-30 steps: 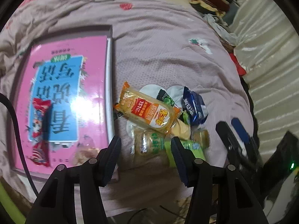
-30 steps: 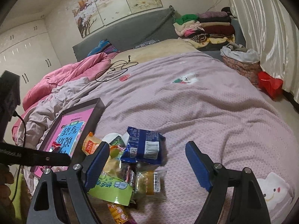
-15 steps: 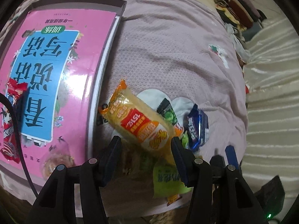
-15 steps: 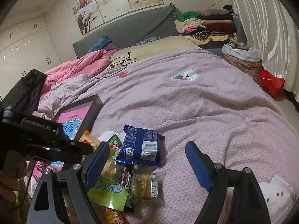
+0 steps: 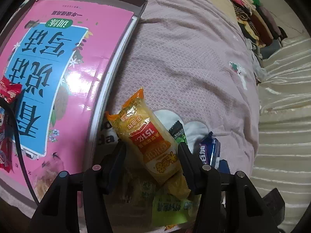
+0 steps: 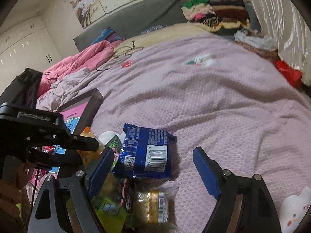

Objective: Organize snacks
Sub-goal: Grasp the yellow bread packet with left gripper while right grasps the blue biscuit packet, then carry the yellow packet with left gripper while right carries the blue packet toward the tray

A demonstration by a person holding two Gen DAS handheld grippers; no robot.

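Note:
A pile of snack packets lies on the pink bedspread. My left gripper (image 5: 150,153) is open with its jaws on either side of a long orange-yellow packet (image 5: 147,137) that lies on top of the pile. A blue packet (image 5: 209,151) and a green packet (image 5: 169,207) lie beside it. A shallow box with a pink and blue bottom (image 5: 58,62) lies to the left, with a red packet (image 5: 7,91) in it. My right gripper (image 6: 153,167) is open above the blue packet (image 6: 147,153) and a clear-wrapped cake (image 6: 155,205).
Folded clothes (image 6: 213,13) are stacked at the bed's far right by the curtain (image 6: 281,19). A pink quilt (image 6: 77,58) and a cable (image 6: 120,52) lie at the far side. The left gripper's body (image 6: 38,136) is at the left in the right wrist view.
My left gripper has moved down and forward, and its jaws now straddle the orange-yellow packet. My right gripper has come slightly closer to the blue packet.

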